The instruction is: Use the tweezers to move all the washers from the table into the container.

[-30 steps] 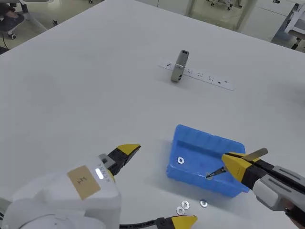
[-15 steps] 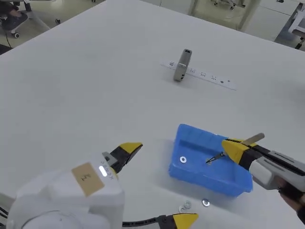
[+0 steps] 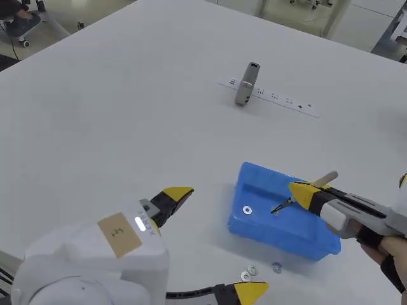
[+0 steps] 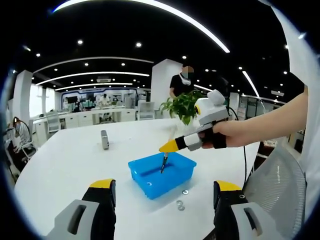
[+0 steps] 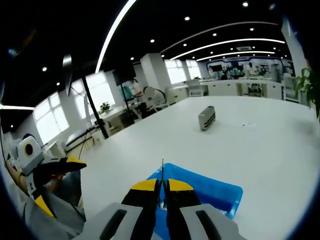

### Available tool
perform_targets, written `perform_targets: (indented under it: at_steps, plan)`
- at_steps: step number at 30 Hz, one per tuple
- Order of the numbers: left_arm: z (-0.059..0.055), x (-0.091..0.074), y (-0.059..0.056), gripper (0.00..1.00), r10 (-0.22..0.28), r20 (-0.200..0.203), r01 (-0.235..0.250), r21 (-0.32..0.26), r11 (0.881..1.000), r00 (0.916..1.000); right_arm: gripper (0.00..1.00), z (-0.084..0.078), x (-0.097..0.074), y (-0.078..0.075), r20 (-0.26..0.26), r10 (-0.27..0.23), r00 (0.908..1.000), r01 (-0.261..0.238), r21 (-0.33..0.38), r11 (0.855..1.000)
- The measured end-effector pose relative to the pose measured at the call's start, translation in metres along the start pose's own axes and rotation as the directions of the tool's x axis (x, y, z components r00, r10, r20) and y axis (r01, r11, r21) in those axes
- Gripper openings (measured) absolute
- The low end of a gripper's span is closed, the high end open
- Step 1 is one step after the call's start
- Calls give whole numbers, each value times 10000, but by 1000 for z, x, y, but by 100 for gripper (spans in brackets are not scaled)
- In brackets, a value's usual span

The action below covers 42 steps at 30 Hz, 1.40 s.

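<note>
The right hand-held gripper [image 3: 299,190], clenched on the tweezers [image 3: 281,206], holds their tips inside the container [image 3: 267,181], apparently for release. One washer [image 3: 247,210] lies inside; three washers [image 3: 252,272] lie on the worktop [image 3: 127,127] just beside it. The left hand-held gripper [image 3: 215,241] is spread and idle.

No lettering reads clearly: the tan sticker [image 3: 117,232] on the left gripper [image 3: 219,241], left of the blue container [image 3: 255,177], bears a blurred mark; beyond the container, the white strip's [image 3: 286,101] small print is illegible

Blue container [image 3: 275,237], one washer [image 3: 247,210] inside, loose washers [image 3: 252,272] beside, tweezers [image 3: 282,204] tip inside
</note>
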<state>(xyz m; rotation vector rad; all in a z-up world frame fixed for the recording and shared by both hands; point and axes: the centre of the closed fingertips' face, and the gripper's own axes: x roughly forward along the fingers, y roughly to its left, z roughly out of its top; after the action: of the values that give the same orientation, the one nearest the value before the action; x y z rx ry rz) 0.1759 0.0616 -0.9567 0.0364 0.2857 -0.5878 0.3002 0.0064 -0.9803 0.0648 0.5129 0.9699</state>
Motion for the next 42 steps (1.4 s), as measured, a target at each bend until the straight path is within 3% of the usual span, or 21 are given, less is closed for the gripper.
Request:
perform_targets:
  at_steps: [23,42]
  plan:
    - [-1,0,0,81,-4,-35,4,-6,10000,10000,2,-20,30,-15,-850,-23,9964,6,-196,9998]
    - [-2,1,0,81,-6,-58,6,29,10000,10000,3,-25,35,-11,-1104,198,9937,-288,-803,9964]
